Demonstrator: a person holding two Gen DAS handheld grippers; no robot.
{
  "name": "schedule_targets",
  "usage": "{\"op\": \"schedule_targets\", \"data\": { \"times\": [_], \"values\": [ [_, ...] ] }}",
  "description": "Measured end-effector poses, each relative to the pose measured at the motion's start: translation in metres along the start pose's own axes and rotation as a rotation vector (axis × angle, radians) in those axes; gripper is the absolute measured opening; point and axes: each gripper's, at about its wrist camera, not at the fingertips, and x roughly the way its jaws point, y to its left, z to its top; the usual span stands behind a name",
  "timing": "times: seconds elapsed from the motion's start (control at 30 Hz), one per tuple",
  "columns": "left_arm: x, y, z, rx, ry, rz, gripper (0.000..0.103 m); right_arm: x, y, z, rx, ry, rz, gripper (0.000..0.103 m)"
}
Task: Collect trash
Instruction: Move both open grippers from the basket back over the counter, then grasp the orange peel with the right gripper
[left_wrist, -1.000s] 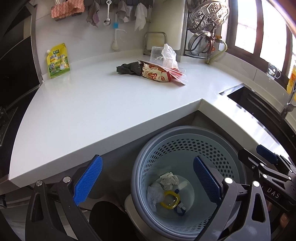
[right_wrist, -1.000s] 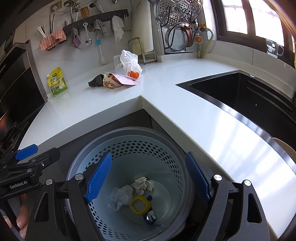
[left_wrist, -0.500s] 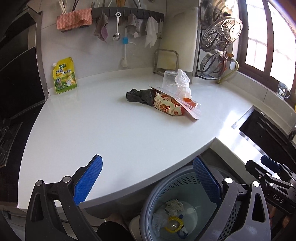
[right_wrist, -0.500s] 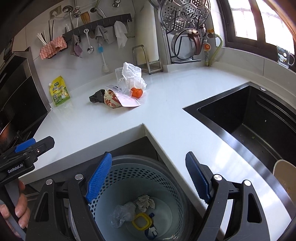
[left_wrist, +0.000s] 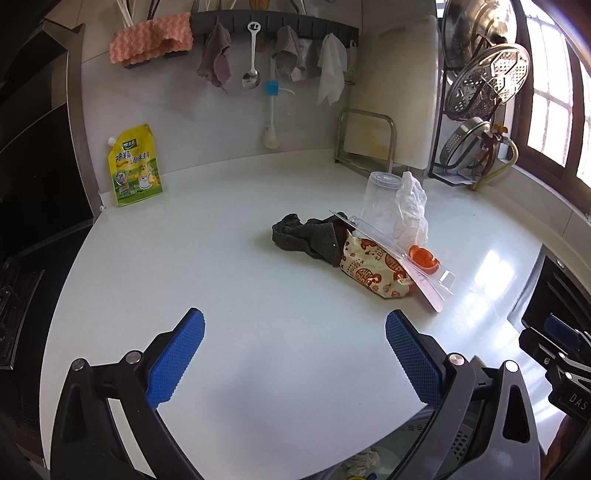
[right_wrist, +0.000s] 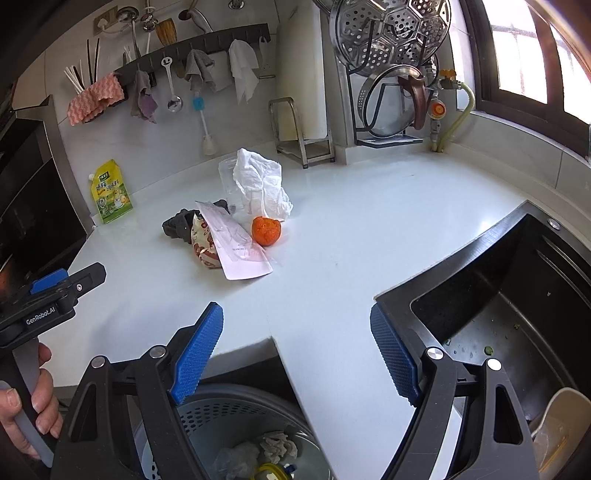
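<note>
Left wrist view: the left gripper hangs over the white countertop with its blue pads spread wide and nothing between them. Beyond it lies the trash pile, taken here as the landmark: a red-patterned snack bag at the pile's near side, a dark grey cloth touching the bag's left end, a flat clear plastic package lying tilted across the bag's top with an orange piece seen through it. Behind the bag stand a clear plastic cup and a crumpled white plastic bag, touching each other. Well left of the pile, a yellow seasoning pouch leans on the wall.

Right wrist view: the right gripper is likewise released, empty, above the counter's inner corner, nearer than the pile. An orange fruit sits at the pile's right side, just beside the white bag. Below the counter edge, a grey perforated bin holds crumpled paper. The black sink lies well right of the pile.
</note>
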Motion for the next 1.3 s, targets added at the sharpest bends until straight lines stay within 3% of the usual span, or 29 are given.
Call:
{"op": "schedule_targets", "data": {
  "times": [0.27,0.67,0.93,1.3],
  "values": [
    [0.047,0.003,0.032,0.01,0.013,0.01,0.097,0.045,0.003,0.04,0.002,0.024,0.033,0.078],
    [0.105,0.005,0.051,0.032,0.073,0.012,0.097,0.124,0.007,0.081,-0.017,0.151,0.085,0.078],
    [0.125,0.01,0.052,0.022,0.107,0.03,0.097,0.153,0.009,0.086,-0.032,0.21,0.093,0.078],
    [0.139,0.009,0.055,0.023,0.129,0.028,0.097,0.171,0.019,0.087,-0.105,0.232,0.038,0.076]
  ]
}}
